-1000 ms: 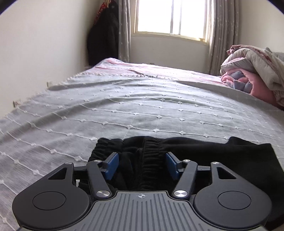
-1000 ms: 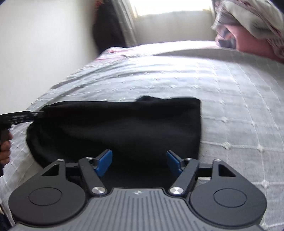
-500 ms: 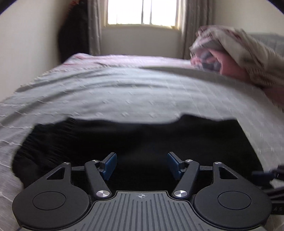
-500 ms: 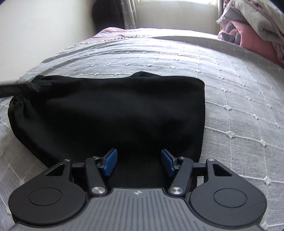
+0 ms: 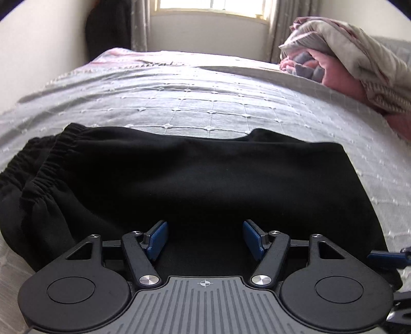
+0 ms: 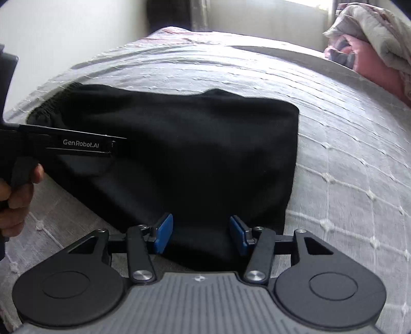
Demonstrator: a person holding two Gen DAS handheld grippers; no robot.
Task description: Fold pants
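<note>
The black pants (image 5: 195,179) lie folded into a wide rectangle on the grey bedspread (image 5: 205,108). Their gathered elastic waistband (image 5: 43,167) is at the left. My left gripper (image 5: 205,239) is open and empty, its blue pads over the near edge of the pants. My right gripper (image 6: 197,235) is open and empty over the near right part of the pants (image 6: 185,154). The left gripper's body (image 6: 77,145) and the hand holding it show at the left in the right wrist view.
A pile of pink and grey bedding (image 5: 354,61) sits at the right of the bed, also showing in the right wrist view (image 6: 372,54). A window (image 5: 213,7) and curtains are at the far wall. Dark clothes (image 5: 108,28) hang in the far left corner.
My left gripper has swung from the waistband end to face the middle of the pants. My right gripper shifted slightly; the left gripper now reaches further into its view. Both stay open.
</note>
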